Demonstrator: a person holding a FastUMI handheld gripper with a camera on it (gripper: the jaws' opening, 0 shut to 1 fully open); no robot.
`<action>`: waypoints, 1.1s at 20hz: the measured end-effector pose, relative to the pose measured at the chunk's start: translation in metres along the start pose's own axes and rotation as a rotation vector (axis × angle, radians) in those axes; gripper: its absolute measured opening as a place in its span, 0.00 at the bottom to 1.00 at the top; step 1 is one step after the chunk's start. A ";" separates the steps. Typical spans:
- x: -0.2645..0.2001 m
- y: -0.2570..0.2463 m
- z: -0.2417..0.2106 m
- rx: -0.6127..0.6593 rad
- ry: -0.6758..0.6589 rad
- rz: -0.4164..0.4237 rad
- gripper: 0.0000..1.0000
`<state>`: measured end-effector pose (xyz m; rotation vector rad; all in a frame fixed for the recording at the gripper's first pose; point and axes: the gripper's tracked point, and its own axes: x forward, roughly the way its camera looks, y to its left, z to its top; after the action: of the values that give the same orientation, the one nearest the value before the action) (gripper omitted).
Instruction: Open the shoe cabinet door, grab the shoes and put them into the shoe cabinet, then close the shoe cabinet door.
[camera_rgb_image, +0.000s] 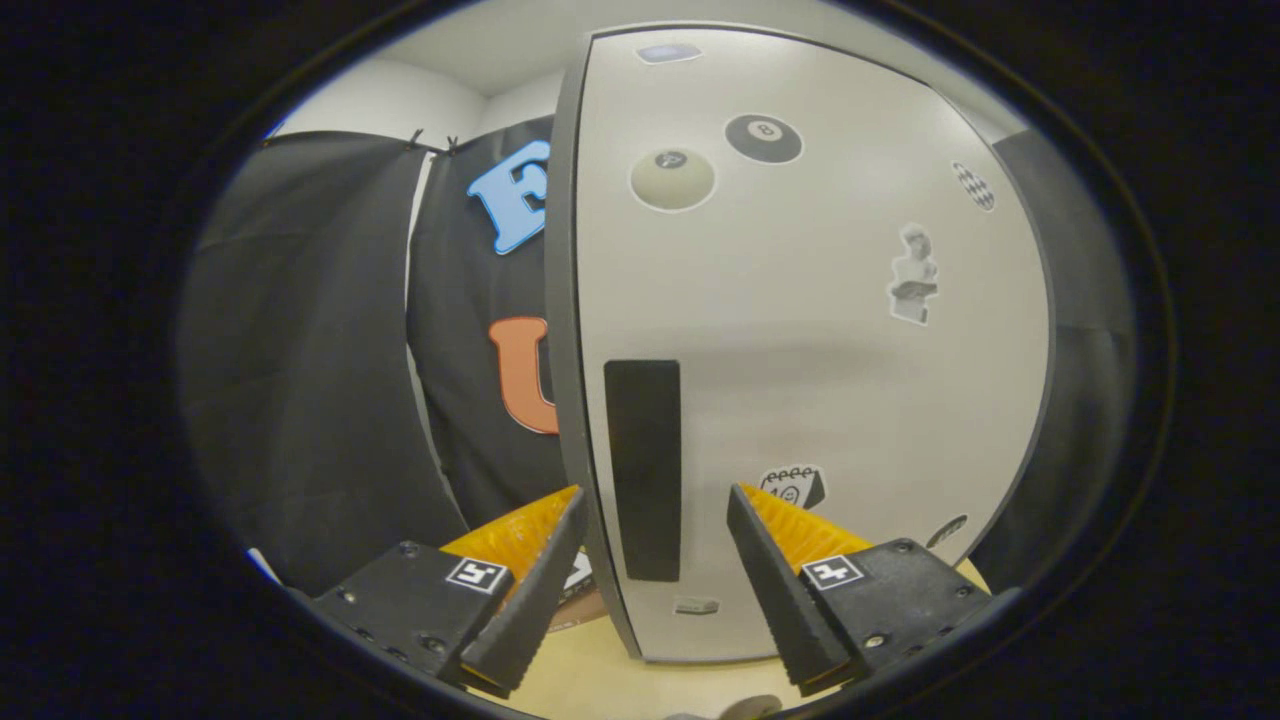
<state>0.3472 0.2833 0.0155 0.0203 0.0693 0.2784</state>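
The shoe cabinet door (800, 330) stands just ahead of me, a pale panel with several stickers and a dark edge (562, 300) on its left. A black vertical handle (643, 470) sits near that edge, in line with the gap between my fingers. My gripper (655, 500) is open, its fingers straddling the door's left edge and handle without pressing on them. One finger (540, 560) lies left of the door edge, the other (770, 560) in front of the panel. Whether the door is ajar I cannot tell.
Black booth cloth (320, 380) hangs to the left behind the cabinet. A light wooden floor (600, 680) lies under the door and the fingers. A dark cabinet side (1080, 380) shows to the right of the door.
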 end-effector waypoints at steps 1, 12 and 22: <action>0.003 0.001 -0.001 0.007 0.009 0.004 0.83; 0.006 -0.001 -0.012 0.002 0.039 -0.018 0.37; -0.032 -0.013 -0.021 -0.037 0.049 0.086 0.30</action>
<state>0.3190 0.2619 -0.0034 -0.0203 0.1124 0.3660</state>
